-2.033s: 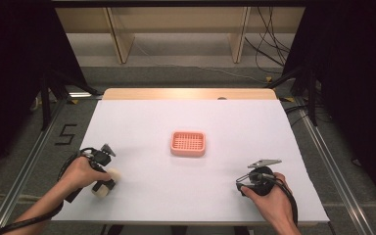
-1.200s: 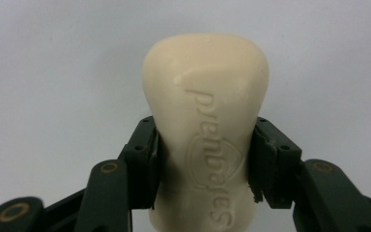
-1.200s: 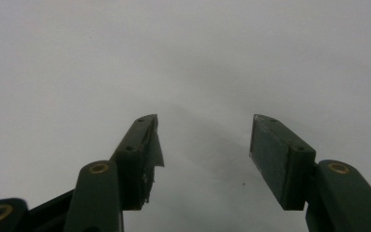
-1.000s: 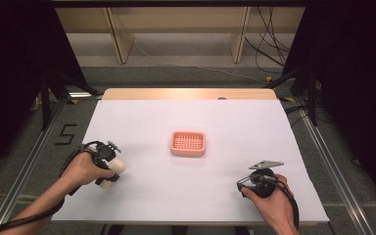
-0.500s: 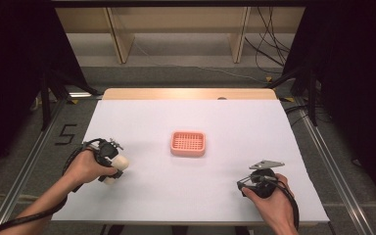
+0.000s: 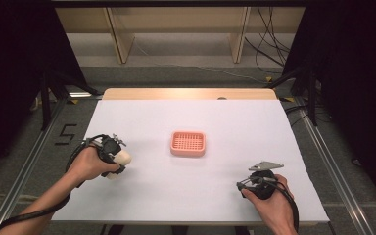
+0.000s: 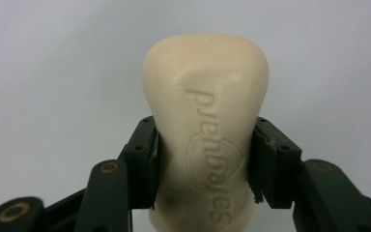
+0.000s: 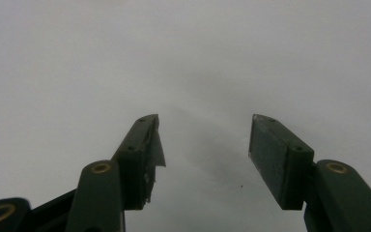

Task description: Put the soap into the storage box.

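Observation:
A cream bar of soap (image 7: 207,121) with embossed lettering sits clamped between the two black jaws of my left gripper (image 7: 204,154). In the high view that left gripper (image 6: 117,159) is at the left of the white table, lifted a little, with the soap (image 6: 122,157) poking out toward the middle. A pink slatted soap dish (image 6: 188,143) lies at the table's centre, to the right of the soap. My right gripper (image 6: 242,186) rests near the front right edge. In its own view the right gripper (image 8: 205,140) stands open over bare white surface.
The white table top (image 6: 235,122) has a wooden strip (image 6: 191,94) along its far edge. Metal rails (image 6: 323,152) run along both sides, with dark curtains beyond. Shelf legs and cables stand behind the table.
My left hand has carried the soap up and rightward, from the front left toward the dish. The right hand has stayed where it was.

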